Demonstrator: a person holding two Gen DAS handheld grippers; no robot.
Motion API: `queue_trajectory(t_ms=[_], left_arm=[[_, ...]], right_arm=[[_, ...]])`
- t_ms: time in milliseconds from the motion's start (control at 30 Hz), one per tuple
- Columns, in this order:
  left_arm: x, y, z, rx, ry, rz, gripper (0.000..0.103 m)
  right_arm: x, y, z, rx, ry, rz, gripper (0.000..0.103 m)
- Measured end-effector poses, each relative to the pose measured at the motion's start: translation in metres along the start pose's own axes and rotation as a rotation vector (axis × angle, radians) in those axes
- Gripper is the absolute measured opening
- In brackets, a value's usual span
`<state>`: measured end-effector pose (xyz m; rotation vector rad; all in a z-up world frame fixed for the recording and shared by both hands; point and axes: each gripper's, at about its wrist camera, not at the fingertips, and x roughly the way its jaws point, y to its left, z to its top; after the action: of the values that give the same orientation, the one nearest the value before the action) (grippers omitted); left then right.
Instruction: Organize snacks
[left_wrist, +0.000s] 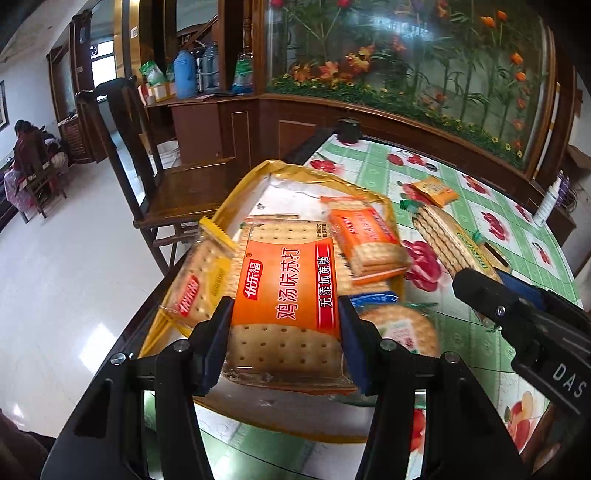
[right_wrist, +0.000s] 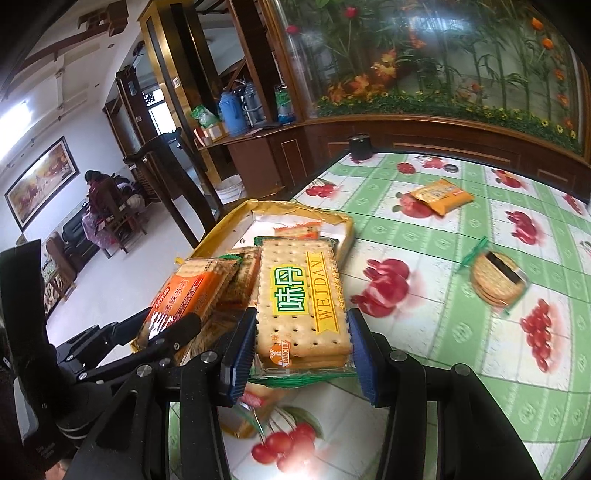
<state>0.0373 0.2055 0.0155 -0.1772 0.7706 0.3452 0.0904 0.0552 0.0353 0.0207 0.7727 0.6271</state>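
Note:
My left gripper (left_wrist: 284, 325) is shut on an orange cracker pack (left_wrist: 288, 295), its blue pads pressing both long sides, and holds it over a yellow tray (left_wrist: 236, 206). The tray holds several packs: a yellow one (left_wrist: 199, 280), an orange one (left_wrist: 365, 236) and a round-cracker one (left_wrist: 399, 325). My right gripper (right_wrist: 301, 343) is shut on a green-and-yellow WEIDAN cracker pack (right_wrist: 303, 295) by the tray's right side (right_wrist: 229, 221). The left gripper (right_wrist: 173, 328) with its orange pack (right_wrist: 184, 295) shows at the left of the right wrist view.
A small orange pack (right_wrist: 441, 194) and a round-cracker pack (right_wrist: 496, 277) lie on the green cherry-print tablecloth (right_wrist: 424, 236). A black cup (right_wrist: 360, 147) stands at the far table edge. A wooden chair (left_wrist: 155, 177) is left of the table. A person (left_wrist: 26, 147) sits far off.

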Motion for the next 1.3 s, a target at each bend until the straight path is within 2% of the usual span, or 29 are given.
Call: queue_trajectory(t_ms=[400,733,1300], left_arm=[[0.019,0.021,0.012,-0.042,0.015,0.019,0.054],[0.031,0.026,0.015,-0.054,0.031,0.020,0.054],[0.039,0.024,0.022,-0.046,0.044,0.016,0.054]], right_arm=[[0.049,0.029,0.032,-0.051,0.041,0.031,0.049],[0.092,0.038,0.038,-0.065,0.097,0.037,0.049],[0.116,0.046,0.051,-0.087,0.161,0.037,0.049]])
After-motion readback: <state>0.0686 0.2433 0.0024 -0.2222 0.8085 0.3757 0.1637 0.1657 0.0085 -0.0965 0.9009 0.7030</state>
